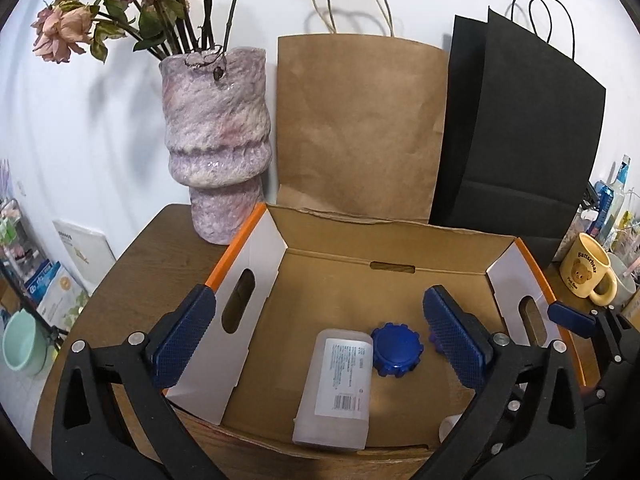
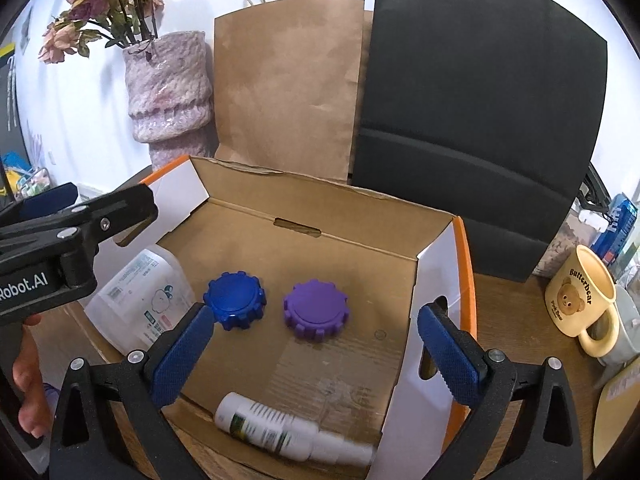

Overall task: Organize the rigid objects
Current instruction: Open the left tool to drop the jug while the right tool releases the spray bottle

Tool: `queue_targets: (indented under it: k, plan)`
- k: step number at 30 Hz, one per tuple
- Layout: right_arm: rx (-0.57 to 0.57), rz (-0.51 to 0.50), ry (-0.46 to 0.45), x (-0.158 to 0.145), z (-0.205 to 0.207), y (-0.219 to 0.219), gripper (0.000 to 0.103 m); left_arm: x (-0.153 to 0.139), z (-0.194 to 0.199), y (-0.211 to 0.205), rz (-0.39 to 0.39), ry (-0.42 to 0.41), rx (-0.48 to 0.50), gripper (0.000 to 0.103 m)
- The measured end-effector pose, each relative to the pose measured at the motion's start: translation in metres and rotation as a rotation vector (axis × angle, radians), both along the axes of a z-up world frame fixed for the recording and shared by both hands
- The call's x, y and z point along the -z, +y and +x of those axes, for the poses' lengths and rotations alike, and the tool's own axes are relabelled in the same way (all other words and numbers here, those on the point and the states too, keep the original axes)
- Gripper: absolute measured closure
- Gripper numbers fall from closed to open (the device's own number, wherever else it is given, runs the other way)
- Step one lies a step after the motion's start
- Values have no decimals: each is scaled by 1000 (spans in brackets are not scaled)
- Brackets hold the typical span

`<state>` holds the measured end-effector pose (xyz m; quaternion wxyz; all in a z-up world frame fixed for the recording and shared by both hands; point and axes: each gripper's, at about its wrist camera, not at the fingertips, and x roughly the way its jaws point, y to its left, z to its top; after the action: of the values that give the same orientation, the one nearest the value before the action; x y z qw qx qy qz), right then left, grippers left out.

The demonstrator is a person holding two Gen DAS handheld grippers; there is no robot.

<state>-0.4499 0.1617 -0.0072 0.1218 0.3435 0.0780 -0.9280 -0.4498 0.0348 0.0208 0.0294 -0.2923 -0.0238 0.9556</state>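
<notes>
box [image 1: 400, 304]: open cardboard box with orange rims and white end flaps, on a brown table [image 1: 132, 248]; its floor holds four things.
jar [image 1: 334, 384]: clear plastic, lying on its side with a white barcode label up, at the near left of the box floor; in the right wrist view [image 2: 136, 300] it lies partly under the left gripper.
blue lid [image 2: 235, 300]: ridged, flat on the box floor, just right of the jar and touching it or nearly so [image 1: 397, 349].
purple lid [image 2: 316, 309]: same ridged shape, flat on the floor, near the blue lid but apart from it; in the left wrist view only a sliver shows behind the right-hand pad.
bottle [image 2: 288, 434]: white with a green label, lying on its side along the near edge of the box, cap to the right, blurred.
left gripper [image 1: 320, 340]: tilted down over the box, jaws spread wide, nothing between the pads; the jar lies below the gap. a hand [image 2: 28, 380] shows under it in the right wrist view.
right gripper [image 2: 316, 352]: tilted down over the right half of the box, jaws wide, empty; the right pad stands by the white end flap.
behind the box: mottled vase [image 1: 218, 140] with dried roses, brown bag [image 1: 360, 128], black bag [image 1: 520, 132].
right of the box: yellow bear mug [image 2: 584, 300] on the table.
</notes>
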Motion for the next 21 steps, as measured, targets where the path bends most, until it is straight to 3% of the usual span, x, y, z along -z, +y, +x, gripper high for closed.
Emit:
queue_targets:
  k: [21]
  plan:
    - [1, -17, 66, -20, 28, 12, 0, -16, 24, -13, 9, 24, -15, 0]
